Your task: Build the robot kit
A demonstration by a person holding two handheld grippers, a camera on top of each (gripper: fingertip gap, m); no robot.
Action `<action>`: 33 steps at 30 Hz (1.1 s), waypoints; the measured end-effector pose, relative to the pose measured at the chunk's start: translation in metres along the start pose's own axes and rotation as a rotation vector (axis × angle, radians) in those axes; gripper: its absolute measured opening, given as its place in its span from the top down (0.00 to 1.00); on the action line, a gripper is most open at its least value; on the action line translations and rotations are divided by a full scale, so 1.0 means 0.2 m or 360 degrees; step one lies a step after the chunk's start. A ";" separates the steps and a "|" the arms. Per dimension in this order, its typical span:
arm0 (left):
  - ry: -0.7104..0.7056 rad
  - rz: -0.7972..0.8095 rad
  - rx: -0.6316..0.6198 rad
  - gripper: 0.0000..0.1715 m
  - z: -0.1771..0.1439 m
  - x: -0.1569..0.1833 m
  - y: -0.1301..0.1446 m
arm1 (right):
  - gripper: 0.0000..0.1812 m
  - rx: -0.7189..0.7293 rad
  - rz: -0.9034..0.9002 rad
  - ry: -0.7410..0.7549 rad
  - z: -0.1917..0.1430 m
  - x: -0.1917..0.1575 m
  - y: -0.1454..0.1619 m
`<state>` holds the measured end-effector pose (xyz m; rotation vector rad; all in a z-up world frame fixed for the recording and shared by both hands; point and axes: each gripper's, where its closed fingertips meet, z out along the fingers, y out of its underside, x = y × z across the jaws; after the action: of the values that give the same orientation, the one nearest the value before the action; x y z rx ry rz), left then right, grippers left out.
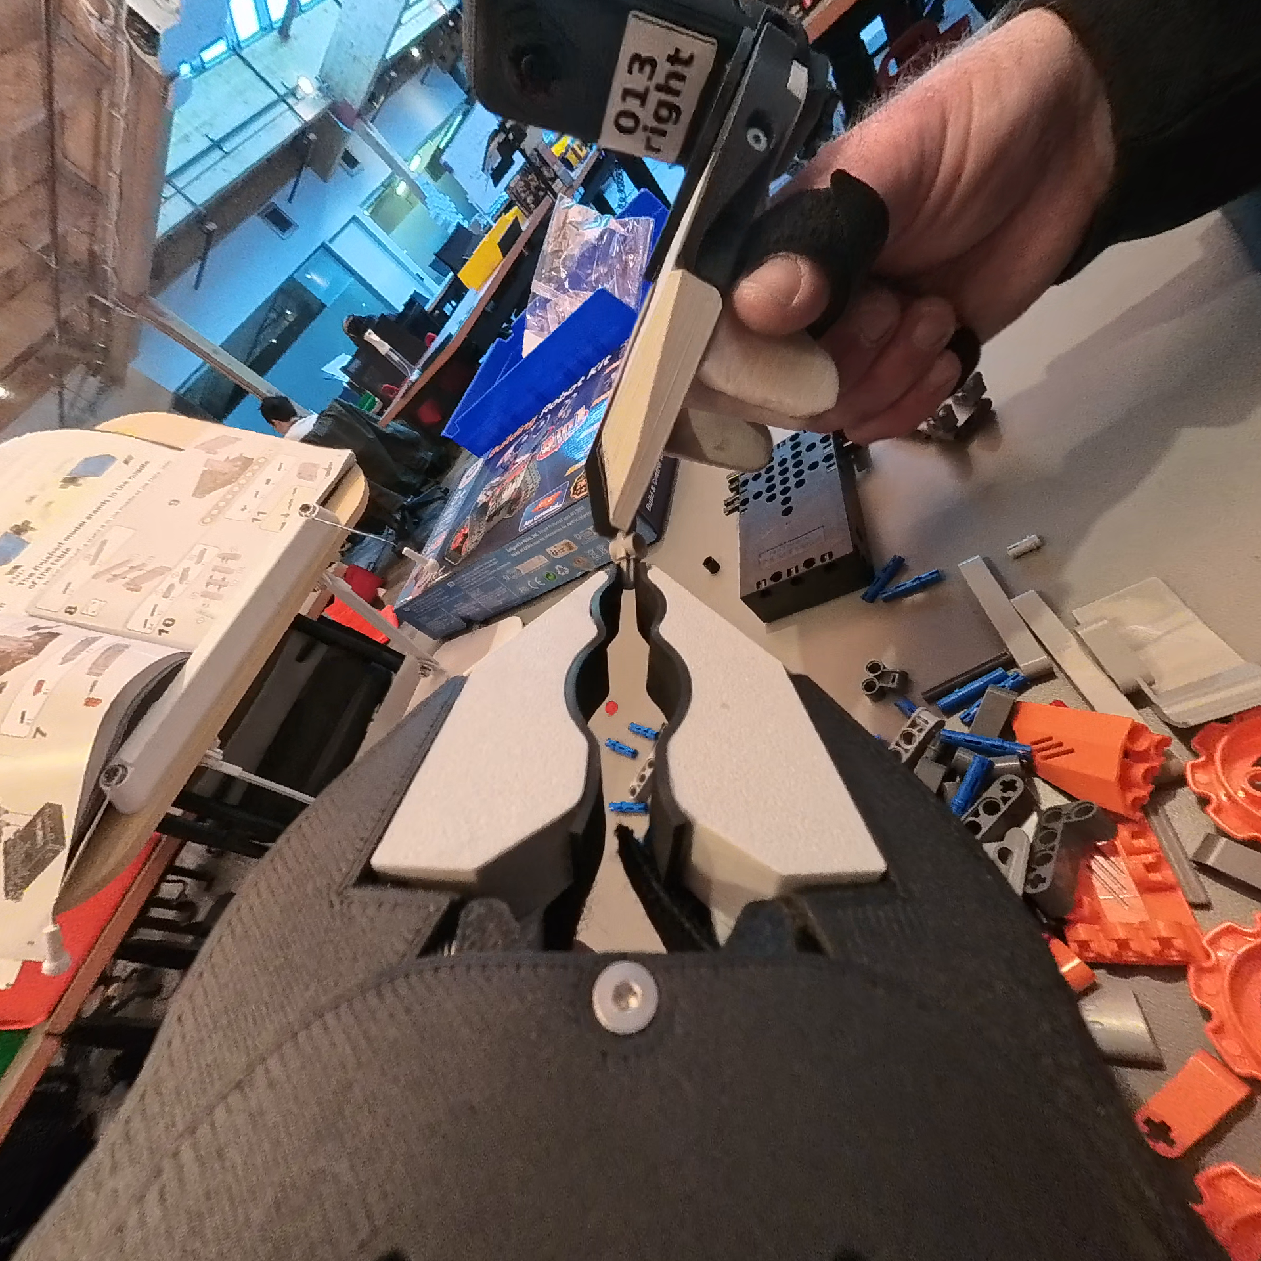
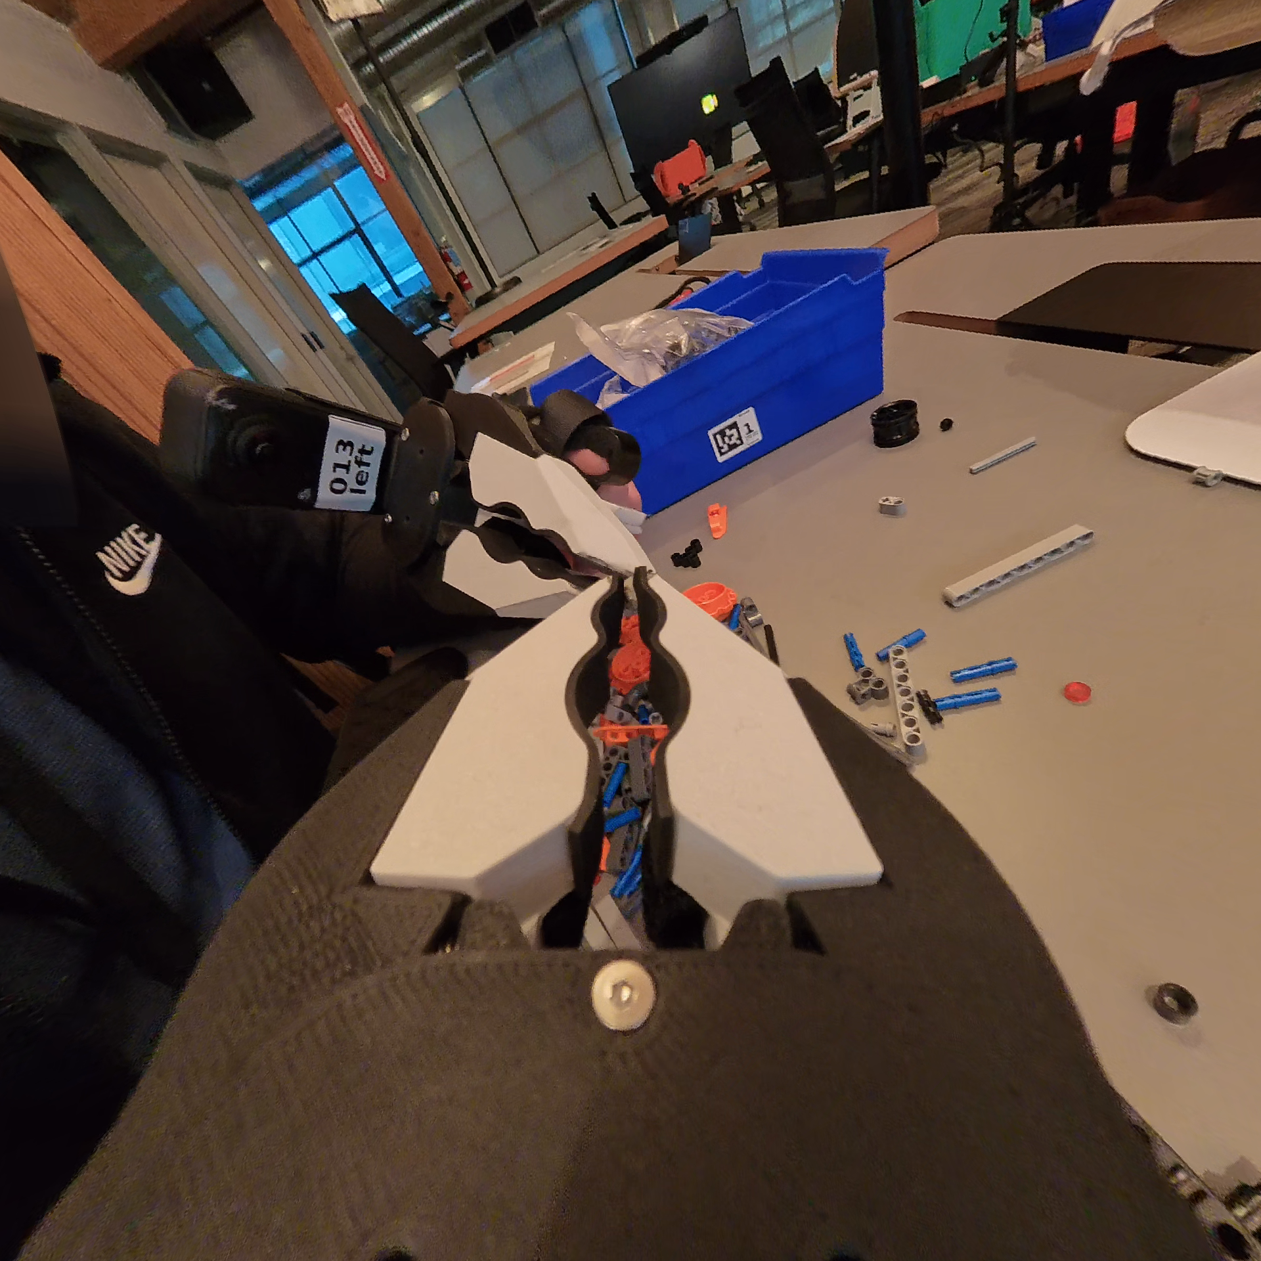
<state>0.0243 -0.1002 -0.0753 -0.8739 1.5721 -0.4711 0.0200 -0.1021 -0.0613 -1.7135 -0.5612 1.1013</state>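
**A:** Where is the piece, and which way does it point?

**B:** The pale peg (image 1: 628,546) is up off the table (image 2: 1023,853), on your side of the blue bin (image 2: 750,382). Its long axis runs in line with your left gripper's (image 1: 626,580) fingers, with the knobbed end pointing away from that camera towards the bin.

**A:** And the claws?

**B:** Your left one is drawn narrow, its tips pinching the peg's near end. Your right gripper (image 2: 631,580) comes in from above, also almost closed, with its tips on the far end. In its own view the peg is hidden behind the tips. Your hand (image 1: 955,239) is wrapped round its handle.

**A:** Any writing?

**B:** Each gripper's camera body has a white label with dark print. The bin's long side carries a white square marker sticker (image 2: 734,434). A printed box (image 1: 518,546) with a coloured picture lies just beside the bin. Your dark jacket has a white logo (image 2: 129,556). An open instruction booklet (image 1: 136,546) stands farther from the bin, on your left.

**A:** What else lies about?

**B:** On your side of the bin are a grey beam (image 2: 1017,566), blue pins (image 2: 982,669) and a red stud (image 2: 1077,692). A black rim (image 2: 894,423) sits just beside the bin. A heap of orange parts (image 1: 1085,757) lies nearer you.
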 end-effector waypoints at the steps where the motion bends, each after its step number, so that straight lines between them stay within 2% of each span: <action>1: -0.0013 0.0018 -0.0008 0.99 0.00 0.00 0.00 | 0.97 -0.0008 -0.0018 0.0018 0.00 0.00 0.00; 4: -0.0020 0.0006 0.0007 0.99 -0.01 -0.01 -0.01 | 0.95 -0.0026 -0.0039 0.0033 0.00 0.00 0.01; 6: -0.0009 0.0017 -0.0006 0.99 0.00 -0.01 0.00 | 0.98 -0.0023 -0.0046 0.0024 0.00 0.00 0.01; 20: -0.0020 0.0020 -0.0054 0.99 0.01 -0.01 0.03 | 0.99 -0.0080 -0.0227 0.0161 0.00 0.02 0.01; 33: -0.0006 -0.0026 -0.0053 1.00 0.02 -0.01 0.05 | 0.99 -0.0055 -0.0232 0.0158 -0.03 0.03 0.00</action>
<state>0.0253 -0.0914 -0.0827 -0.9136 1.5742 -0.4557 0.0289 -0.1002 -0.0637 -1.7181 -0.6349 0.9038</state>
